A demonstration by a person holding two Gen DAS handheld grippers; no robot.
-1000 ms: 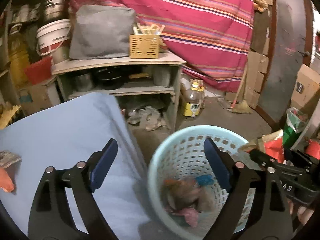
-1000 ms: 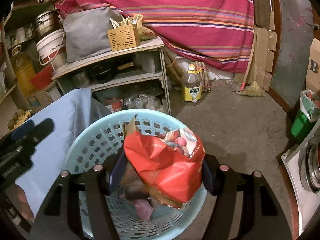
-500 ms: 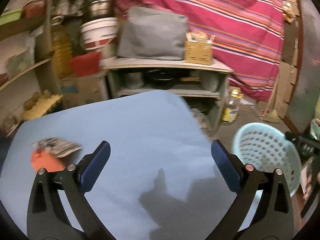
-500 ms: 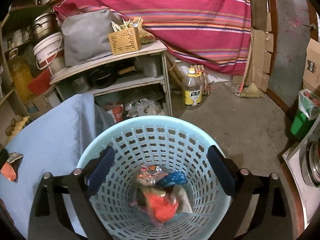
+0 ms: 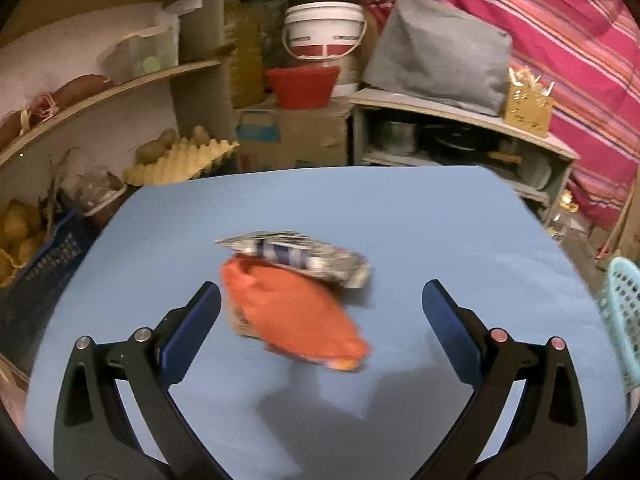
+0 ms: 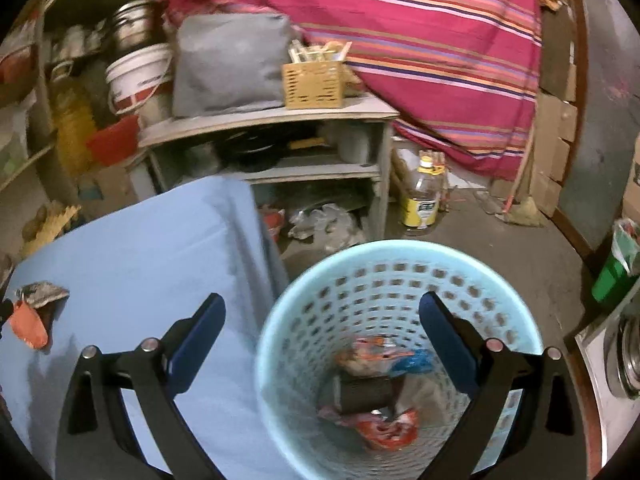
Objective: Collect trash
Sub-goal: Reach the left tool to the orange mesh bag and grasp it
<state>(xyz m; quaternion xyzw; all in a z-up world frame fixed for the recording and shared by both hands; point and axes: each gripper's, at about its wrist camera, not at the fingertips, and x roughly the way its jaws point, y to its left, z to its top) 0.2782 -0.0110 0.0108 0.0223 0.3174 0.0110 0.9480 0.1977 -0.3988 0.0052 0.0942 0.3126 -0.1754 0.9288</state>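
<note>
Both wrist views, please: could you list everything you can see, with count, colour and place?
orange wrapper: one, orange, on the table, between the left tool's fingers
grey wrapper: one, grey-white, touching the orange one's far side
table: one, blue cover
basket: one, light blue, on the floor beside the table, trash inside
shelf unit: one, grey, behind the table
bucket: one, white and red, at the back
oil bottle: one, yellow label, on the floor
left tool: open over the wrappers
right tool: open, empty, above the basket
</note>
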